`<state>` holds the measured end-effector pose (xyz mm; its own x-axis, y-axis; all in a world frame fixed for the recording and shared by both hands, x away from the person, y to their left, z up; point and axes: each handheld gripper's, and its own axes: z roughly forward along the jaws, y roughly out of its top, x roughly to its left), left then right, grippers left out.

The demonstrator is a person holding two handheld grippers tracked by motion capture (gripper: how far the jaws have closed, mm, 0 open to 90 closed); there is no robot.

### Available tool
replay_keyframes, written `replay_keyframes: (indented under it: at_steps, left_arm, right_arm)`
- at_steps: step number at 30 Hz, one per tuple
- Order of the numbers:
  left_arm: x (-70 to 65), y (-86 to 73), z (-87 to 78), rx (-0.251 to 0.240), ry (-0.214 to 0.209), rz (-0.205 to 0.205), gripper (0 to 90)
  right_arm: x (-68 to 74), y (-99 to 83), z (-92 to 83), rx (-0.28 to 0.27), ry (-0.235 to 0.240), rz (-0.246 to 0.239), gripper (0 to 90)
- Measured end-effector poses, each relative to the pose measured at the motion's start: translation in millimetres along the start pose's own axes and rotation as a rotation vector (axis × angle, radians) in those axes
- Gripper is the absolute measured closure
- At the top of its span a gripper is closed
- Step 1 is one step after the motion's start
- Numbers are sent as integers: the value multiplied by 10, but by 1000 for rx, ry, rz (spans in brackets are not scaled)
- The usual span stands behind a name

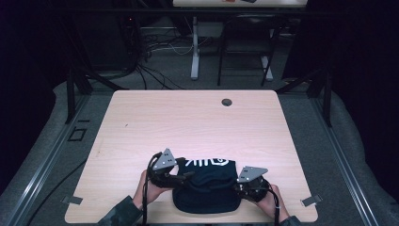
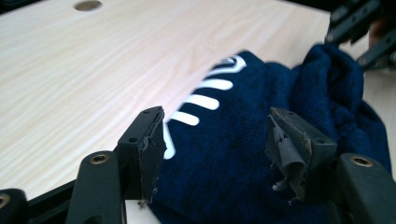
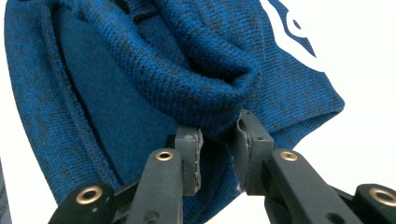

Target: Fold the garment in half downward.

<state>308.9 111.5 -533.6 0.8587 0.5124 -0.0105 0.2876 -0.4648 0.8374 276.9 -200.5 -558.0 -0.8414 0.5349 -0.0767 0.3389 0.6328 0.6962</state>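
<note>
A dark blue knit garment (image 1: 207, 186) with white lettering lies bunched near the front edge of the light wooden table (image 1: 188, 117). My left gripper (image 1: 186, 175) is at its left side. In the left gripper view the jaws (image 2: 217, 149) stand apart over the garment (image 2: 243, 126), with cloth between them but the pads not pressing on it. My right gripper (image 1: 236, 187) is at the garment's right side. In the right gripper view it (image 3: 217, 140) is shut on a thick fold of the knit (image 3: 140, 84). That gripper (image 2: 355, 28) also shows at the far corner of the left gripper view.
A round cable hole (image 1: 227, 102) sits near the table's far edge. Bare wood stretches behind and to both sides of the garment. Beyond the table are cables on the floor (image 1: 155, 47) and the legs of another desk (image 1: 195, 47).
</note>
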Motion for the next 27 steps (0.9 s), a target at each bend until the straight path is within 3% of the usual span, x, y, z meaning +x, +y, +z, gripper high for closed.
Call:
replay_keyframes:
  at_steps: [7,11,18,20,22,24,27]
  left_arm:
    - [-138,-126,155,108,-25,57,341]
    - [-141,-180,187,133,-31,59,327]
    - [-102,-203,195,145,-28,60,310]
    - [-103,-204,202,144,-27,60,307]
    - [-110,-200,210,150,-22,66,303]
    - [-113,-202,220,158,-21,73,300]
    - [-123,-209,228,166,-18,72,294]
  right_arm:
    - [20,-47,8,25,11,16,672]
    - [14,-62,-48,42,19,24,587]
    - [-89,-114,-294,-19,7,78,463]
    - [-117,-93,-377,-51,-24,95,454]
    - [-144,-38,-429,-115,-25,150,435]
    - [-146,34,-419,-143,-34,183,419]
    - [-116,204,-282,-143,-42,188,376]
